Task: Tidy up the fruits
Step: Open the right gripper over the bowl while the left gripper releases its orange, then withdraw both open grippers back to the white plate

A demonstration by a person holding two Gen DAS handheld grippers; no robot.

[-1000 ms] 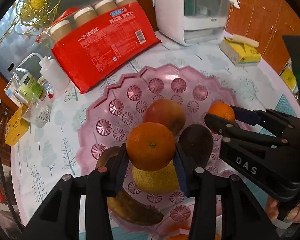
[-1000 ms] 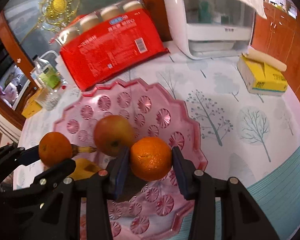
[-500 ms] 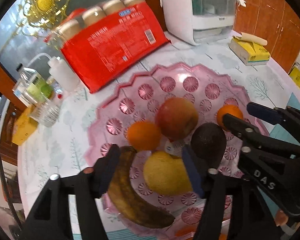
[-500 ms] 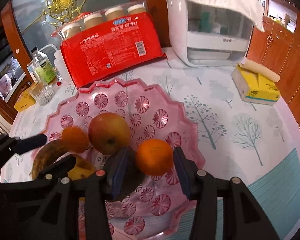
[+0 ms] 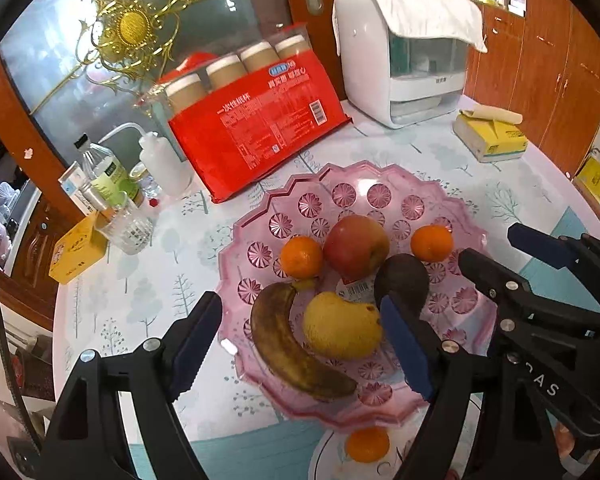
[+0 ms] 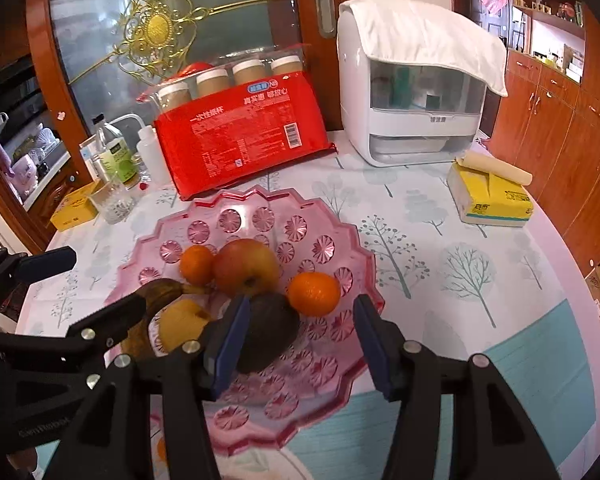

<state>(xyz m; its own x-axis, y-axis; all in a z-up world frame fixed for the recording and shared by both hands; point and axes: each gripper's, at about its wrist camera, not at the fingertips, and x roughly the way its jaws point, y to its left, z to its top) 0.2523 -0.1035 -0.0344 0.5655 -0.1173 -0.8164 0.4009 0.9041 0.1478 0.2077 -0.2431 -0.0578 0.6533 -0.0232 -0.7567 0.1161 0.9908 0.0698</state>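
A pink cut-glass fruit tray (image 5: pixel 384 196) (image 6: pixel 235 208) holds a red apple (image 5: pixel 356 245) (image 6: pixel 245 266), two tangerines (image 5: pixel 301 257) (image 5: pixel 432 243), a brown banana (image 5: pixel 291 344), a yellow pear (image 5: pixel 340 330) and a dark avocado (image 5: pixel 402 282) (image 6: pixel 269 330). The tangerines also show in the right wrist view (image 6: pixel 195 265) (image 6: pixel 314 294). My left gripper (image 5: pixel 300 356) is open and empty above the tray's near side. My right gripper (image 6: pixel 297 344) is open and empty, just short of the right tangerine. Another tangerine (image 5: pixel 367 445) lies on a white plate (image 5: pixel 332 456) below the tray.
A red pack of paper cups (image 5: pixel 259 128), a white appliance (image 5: pixel 408 64) and a yellow tissue box (image 5: pixel 490 138) stand behind the tray. Bottles (image 5: pixel 107 176), a glass (image 5: pixel 127 228) and a yellow box (image 5: pixel 77 254) stand at the left. Wooden cabinets (image 6: pixel 560 120) line the right.
Both grippers have opened and let go of their tangerines, which now lie in the tray. Both grippers have drawn back and up from the tray.
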